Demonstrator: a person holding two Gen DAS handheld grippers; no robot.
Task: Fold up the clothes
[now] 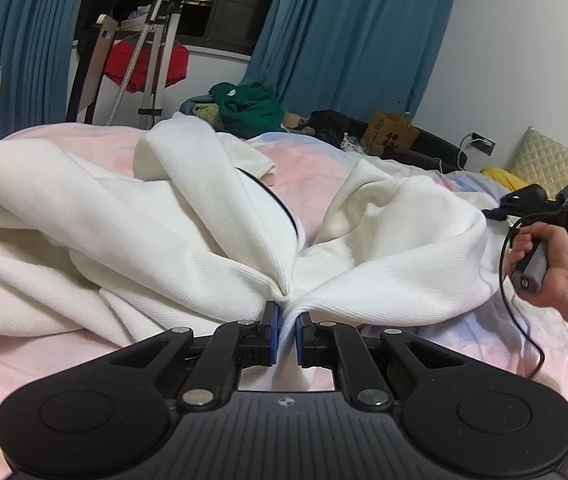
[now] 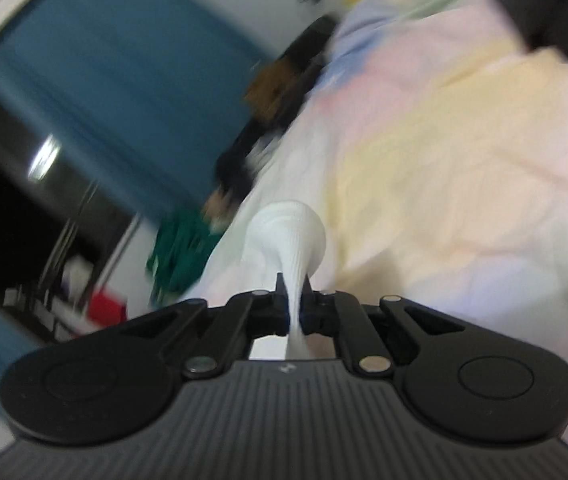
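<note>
A white ribbed garment [image 1: 171, 220] lies bunched across the pastel bedsheet [image 1: 63, 360]. My left gripper [image 1: 287, 310] is shut on a gathered edge of this garment near the bed's front. In the left wrist view the right gripper [image 1: 500, 210] shows at the far right, held in a hand, at the garment's right edge. In the right wrist view, which is blurred and tilted, my right gripper [image 2: 292, 286] is shut on a white fold of the garment [image 2: 292, 236], lifted above the sheet [image 2: 464, 160].
Blue curtains [image 1: 348, 36] and a dark window are behind the bed. A pile with green clothing [image 1: 249, 106], a brown paper bag [image 1: 392, 134] and dark items sit at the far side. A quilted pillow [image 1: 560, 168] is at the right. A rack with red cloth [image 1: 143, 64] stands at the left.
</note>
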